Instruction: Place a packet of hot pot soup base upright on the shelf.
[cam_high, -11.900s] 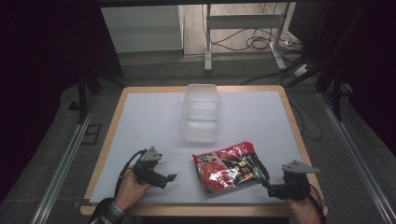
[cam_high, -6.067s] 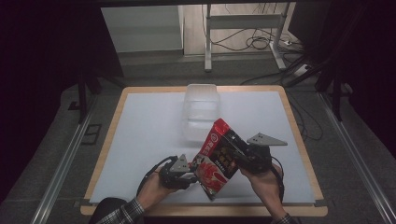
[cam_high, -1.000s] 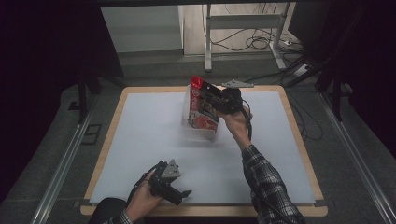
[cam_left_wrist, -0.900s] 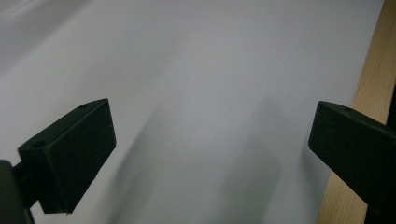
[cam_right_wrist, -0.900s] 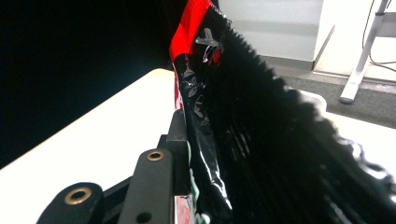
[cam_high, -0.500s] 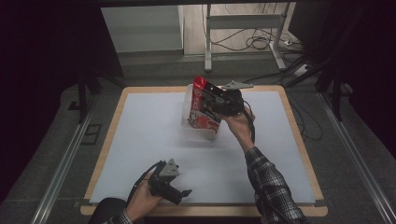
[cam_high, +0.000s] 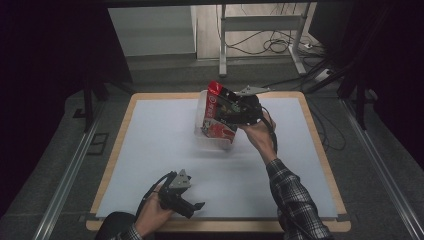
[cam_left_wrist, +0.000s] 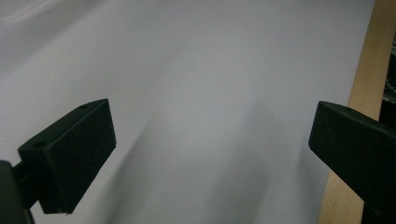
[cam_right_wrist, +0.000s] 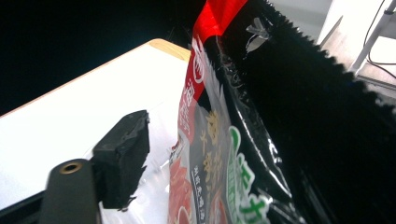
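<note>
Dark floor and trailing cables ring your bench (cam_high: 150, 150), a white sheet framed in pale wood. From the high view, your right gripper (cam_high: 235, 107) is out near the far edge, over the clear plastic container (cam_high: 212, 142), and the red-and-black snack bag (cam_high: 216, 117) stands upright in that container with its top sticking out above the rim. That upright pose looks deliberate: the tub is narrow, so the bag goes in end first. Your left gripper (cam_high: 192, 207) sits low by the near edge, well apart from the tub, seemingly parked out of the way.

Through the left gripper view, its fingers (cam_left_wrist: 74, 154) are spread wide with nothing between them, just bare white bench and a strip of the wooden edge (cam_left_wrist: 362, 88) at the right.

Through the right gripper view, the bag (cam_right_wrist: 219, 158) rises right in front of the camera, its serrated top seal toward the upper right. One finger (cam_right_wrist: 122, 156) stands clear of the bag's printed face with a visible gap; the other is hidden behind the foil. Your fingers have just been opening, so the bag looks released and resting in the tub.
</note>
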